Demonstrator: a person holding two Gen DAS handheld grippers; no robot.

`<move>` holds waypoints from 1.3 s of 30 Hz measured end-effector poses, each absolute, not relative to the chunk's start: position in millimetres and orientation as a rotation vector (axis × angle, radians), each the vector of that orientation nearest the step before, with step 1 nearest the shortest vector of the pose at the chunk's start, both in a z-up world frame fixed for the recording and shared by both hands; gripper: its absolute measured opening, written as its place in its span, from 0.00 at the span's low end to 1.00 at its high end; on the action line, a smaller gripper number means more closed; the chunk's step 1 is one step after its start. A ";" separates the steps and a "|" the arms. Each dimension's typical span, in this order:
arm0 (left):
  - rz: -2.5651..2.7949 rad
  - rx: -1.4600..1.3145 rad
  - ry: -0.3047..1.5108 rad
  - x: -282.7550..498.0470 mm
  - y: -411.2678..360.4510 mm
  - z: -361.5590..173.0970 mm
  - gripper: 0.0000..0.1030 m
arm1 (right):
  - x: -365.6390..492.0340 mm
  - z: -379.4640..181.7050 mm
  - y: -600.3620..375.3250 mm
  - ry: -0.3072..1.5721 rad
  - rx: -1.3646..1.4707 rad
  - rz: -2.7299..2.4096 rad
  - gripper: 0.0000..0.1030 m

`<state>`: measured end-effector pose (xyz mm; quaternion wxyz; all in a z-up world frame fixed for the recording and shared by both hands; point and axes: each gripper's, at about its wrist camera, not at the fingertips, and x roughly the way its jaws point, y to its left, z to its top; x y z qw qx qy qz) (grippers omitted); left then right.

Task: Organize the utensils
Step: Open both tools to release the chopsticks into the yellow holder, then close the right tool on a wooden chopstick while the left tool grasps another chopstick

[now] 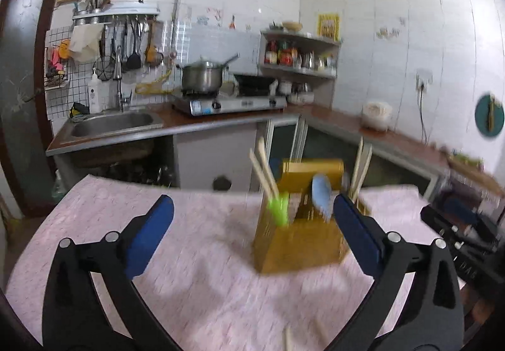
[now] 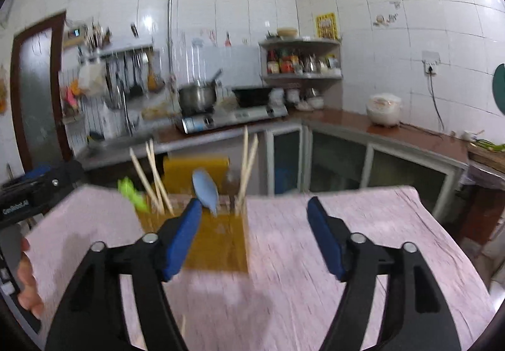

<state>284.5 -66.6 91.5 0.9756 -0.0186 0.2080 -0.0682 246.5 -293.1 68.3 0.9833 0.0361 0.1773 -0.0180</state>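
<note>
A: Tiled kitchen. Pink-clothed worktop (image 1: 195,281) carries a yellow holder (image 1: 300,243) with chopsticks (image 1: 263,172), blue spoon (image 1: 322,195).

B: Left hand-held gripper (image 1: 252,231) and right hand-held gripper (image 2: 254,234) gape, empty. One chopstick (image 1: 288,339) lies loose: light, stiff, slippery. Pinch mid-shaft.

Partly blurred "GenRobot.AI" on left gripper (image 2: 19,202)

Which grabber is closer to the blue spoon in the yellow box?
Hard to call; probably the right. The right gripper has its left fingertip just below the blue spoon. The left gripper frames the spoon by its right finger. Both are open and empty.
</note>
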 end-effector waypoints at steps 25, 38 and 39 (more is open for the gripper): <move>-0.223 0.045 1.000 240.4 -85.2 -59.5 0.70 | 197.1 -56.7 -280.0 0.830 0.162 -0.022 0.57; -0.219 0.178 0.990 246.4 -106.0 -66.6 0.27 | 199.5 -60.8 -257.7 0.866 0.141 0.020 0.50; -0.219 0.178 0.992 247.8 -105.2 -66.1 0.24 | 199.7 -61.0 -255.6 0.868 0.136 0.025 0.49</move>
